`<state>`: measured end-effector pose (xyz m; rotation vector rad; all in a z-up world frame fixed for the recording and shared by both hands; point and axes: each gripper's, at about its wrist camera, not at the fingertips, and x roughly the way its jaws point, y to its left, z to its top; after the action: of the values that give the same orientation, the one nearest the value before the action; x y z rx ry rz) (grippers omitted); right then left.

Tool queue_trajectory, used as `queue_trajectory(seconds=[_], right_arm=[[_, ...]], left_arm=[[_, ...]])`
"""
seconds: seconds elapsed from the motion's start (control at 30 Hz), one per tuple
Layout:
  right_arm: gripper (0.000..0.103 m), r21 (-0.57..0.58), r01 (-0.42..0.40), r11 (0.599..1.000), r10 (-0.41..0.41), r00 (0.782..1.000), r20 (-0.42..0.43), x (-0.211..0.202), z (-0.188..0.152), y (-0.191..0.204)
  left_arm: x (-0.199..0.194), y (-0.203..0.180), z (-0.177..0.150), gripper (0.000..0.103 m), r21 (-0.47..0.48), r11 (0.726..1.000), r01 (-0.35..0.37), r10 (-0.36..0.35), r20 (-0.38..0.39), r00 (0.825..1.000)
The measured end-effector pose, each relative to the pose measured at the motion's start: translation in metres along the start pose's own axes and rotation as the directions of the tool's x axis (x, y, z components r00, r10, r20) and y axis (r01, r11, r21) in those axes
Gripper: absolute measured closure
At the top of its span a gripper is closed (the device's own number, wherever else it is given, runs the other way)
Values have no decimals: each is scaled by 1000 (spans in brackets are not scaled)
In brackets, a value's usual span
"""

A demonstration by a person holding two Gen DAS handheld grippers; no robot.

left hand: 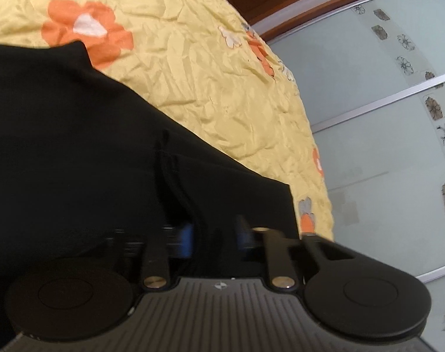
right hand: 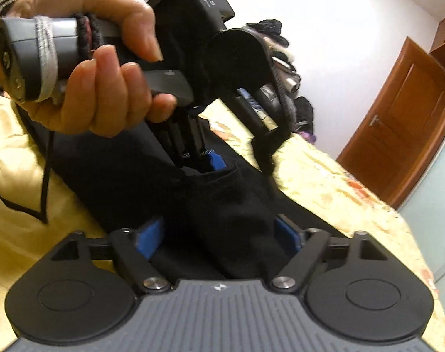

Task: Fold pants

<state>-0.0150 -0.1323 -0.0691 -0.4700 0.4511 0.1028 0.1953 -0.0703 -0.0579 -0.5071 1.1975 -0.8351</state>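
Note:
Black pants (left hand: 75, 146) lie on a yellow floral bedspread (left hand: 207, 73). In the left wrist view my left gripper (left hand: 215, 234) has its blue pads (left hand: 186, 236) close together with a fold of the black cloth between them. In the right wrist view my right gripper (right hand: 219, 234) stands wide open, blue pads (right hand: 149, 237) on either side of a raised ridge of the pants (right hand: 228, 211). The left gripper (right hand: 210, 158), held by a bare hand (right hand: 99, 67), shows just ahead, pinching the same cloth.
The bed edge (left hand: 319, 158) runs along frosted sliding wardrobe doors (left hand: 384, 132). A wooden door (right hand: 398, 117) stands at the right. A pile of clothes (right hand: 287, 67) lies at the far end of the bed. A black cable (right hand: 46, 176) trails over the bedspread at the left.

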Motion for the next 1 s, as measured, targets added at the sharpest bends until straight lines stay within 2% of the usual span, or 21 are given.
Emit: queue_trajectory(seconds=[0.03,0.07,0.13,0.27,0.47,0.7,0.8,0.9,0.97,1.0], right_arm=[[20,0,-4,1000,4,1000,2,-1,0,0],[20,1,-4,1000,4,1000,1,-1,0,0],[20,12,-10,1000,10,1000,-4,-2,1,-1],[20,56,-32,998,33,999,-19,-2,1,-7],[18,83,-45,996,47,999,-22,10,-5,-19],[18,67,-59,996,61,998,-18,9,-4,-24],[18,82,-97,992,96,995,20,-5,-5,-36],[18,145,-85,986,81,996,31,-15,-9,-60],[18,259,-73,963,66,997,36,-17,-15,-88],[18,339,-81,937,74,997,31,-14,-19,-104]], left_arm=[[-2,0,-1,92,8,1000,-13,13,11,1000],[-4,0,-2,92,16,999,-28,27,32,999],[-10,-2,-4,99,39,997,-64,61,76,995],[-19,-6,-8,99,89,986,-142,127,153,980],[-36,-2,-15,99,82,975,-204,185,196,963],[-47,7,-21,99,70,964,-255,237,202,950],[-49,12,-23,99,64,964,-259,241,200,950],[-47,13,-24,98,69,959,-275,257,200,946],[-45,8,-26,98,91,949,-301,278,209,938],[-43,4,-27,98,107,942,-319,292,215,932]])
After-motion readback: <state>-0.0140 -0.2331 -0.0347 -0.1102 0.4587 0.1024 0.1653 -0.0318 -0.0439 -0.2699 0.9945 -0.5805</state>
